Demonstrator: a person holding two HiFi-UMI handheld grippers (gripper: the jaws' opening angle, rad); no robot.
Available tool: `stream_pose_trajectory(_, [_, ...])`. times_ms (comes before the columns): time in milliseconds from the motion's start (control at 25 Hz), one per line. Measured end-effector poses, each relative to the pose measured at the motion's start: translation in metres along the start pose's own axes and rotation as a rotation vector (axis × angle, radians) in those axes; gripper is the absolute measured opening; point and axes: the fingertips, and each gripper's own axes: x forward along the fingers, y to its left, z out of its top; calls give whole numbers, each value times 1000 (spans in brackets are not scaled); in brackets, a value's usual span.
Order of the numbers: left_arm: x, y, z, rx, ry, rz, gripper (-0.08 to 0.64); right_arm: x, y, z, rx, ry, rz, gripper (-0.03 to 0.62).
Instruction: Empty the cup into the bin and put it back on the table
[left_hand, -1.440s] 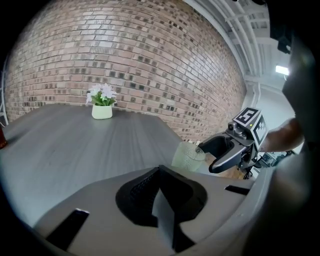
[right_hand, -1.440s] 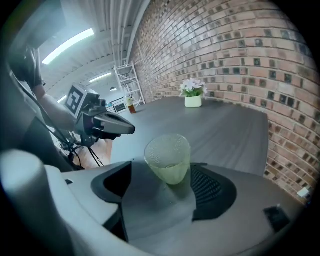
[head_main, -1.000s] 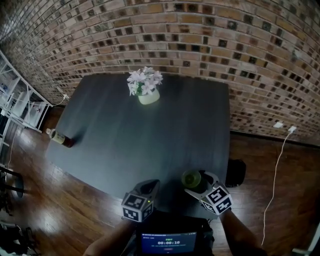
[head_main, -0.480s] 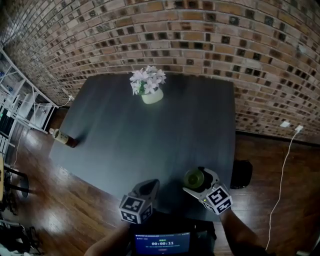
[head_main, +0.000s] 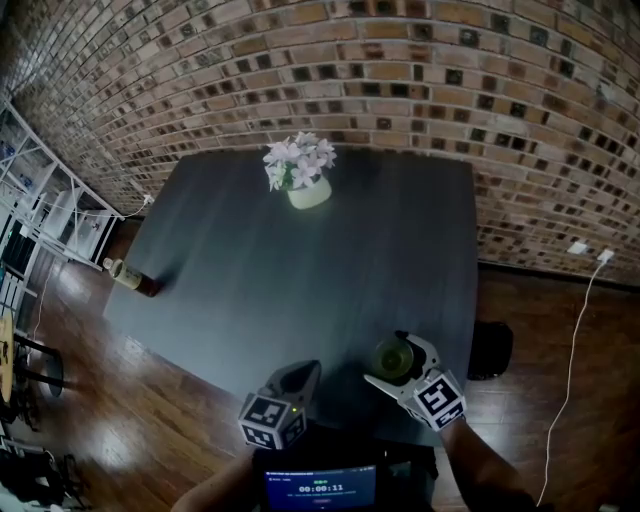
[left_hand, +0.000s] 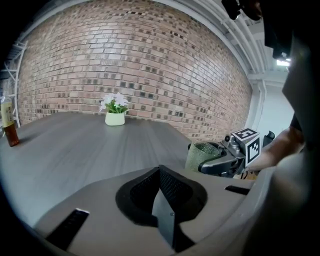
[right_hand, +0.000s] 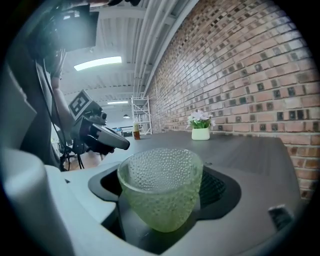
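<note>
The right gripper (head_main: 402, 362) has just been opening its jaws and stands wide around the green dimpled cup (right_hand: 160, 192), pads not pressing. The cup sits at the worktop's (head_main: 300, 280) near edge, so a careless sideways move could tip it off. The left gripper (left_hand: 165, 200) is closed, with nothing in it.

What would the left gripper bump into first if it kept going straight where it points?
Most likely the table just ahead: the left gripper tips slightly down over it. The flowers sit off to its left and the cup to its right, so it should miss both.
</note>
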Motion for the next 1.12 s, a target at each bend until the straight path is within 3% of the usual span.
stream_pose_trajectory(480, [-10,8,11,-10,-24,9,-2,-6,0,10,17,-40,-36,410])
stream_pose_trajectory(640, [-13,-1,32,-11,-59,-37,-2,-21,-1,36,20,-69,-65,410])
stream_pose_trajectory(880, [-26,-17,87,-29,-183,-112,-2,-53,-2,92,34,-112,-111,408])
stream_pose_trajectory(1120, [-34,-18,122,-35,-248,-127,-2,-73,1,133,-2,-116,-142,408])
